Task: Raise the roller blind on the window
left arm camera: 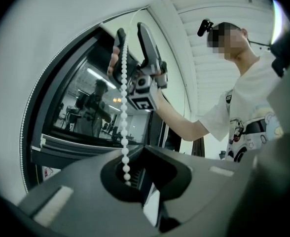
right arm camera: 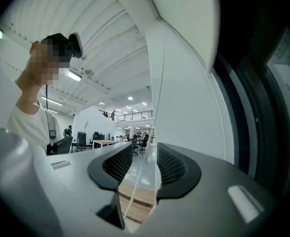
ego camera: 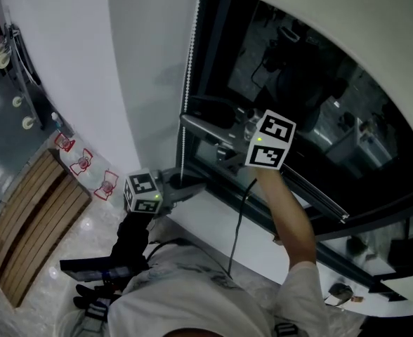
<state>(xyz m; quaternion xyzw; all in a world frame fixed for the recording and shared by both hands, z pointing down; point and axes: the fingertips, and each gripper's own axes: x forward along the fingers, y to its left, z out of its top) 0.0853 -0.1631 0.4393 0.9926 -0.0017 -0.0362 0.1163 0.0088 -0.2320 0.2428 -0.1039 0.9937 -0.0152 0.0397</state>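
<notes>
A white bead chain (ego camera: 187,69) hangs down the window frame beside the dark window (ego camera: 312,83). My left gripper (ego camera: 194,188) sits low on it, shut on the chain (left arm camera: 124,107), whose beads run down into the hollow between its fingers (left arm camera: 130,179). My right gripper (ego camera: 187,121) is higher on the same chain. In the left gripper view it (left arm camera: 132,38) stands above with the beads between its two fingers. In the right gripper view its jaws (right arm camera: 144,169) stand apart, and the thin chain (right arm camera: 135,191) passes through the gap without touching the pads.
A white wall column (ego camera: 122,62) stands left of the window. Below lies the white sill (ego camera: 213,220), with a dark cable (ego camera: 238,216) down it. A wooden bench (ego camera: 31,216) stands on the floor at far left. A grey frame rail (ego camera: 319,199) crosses the glass.
</notes>
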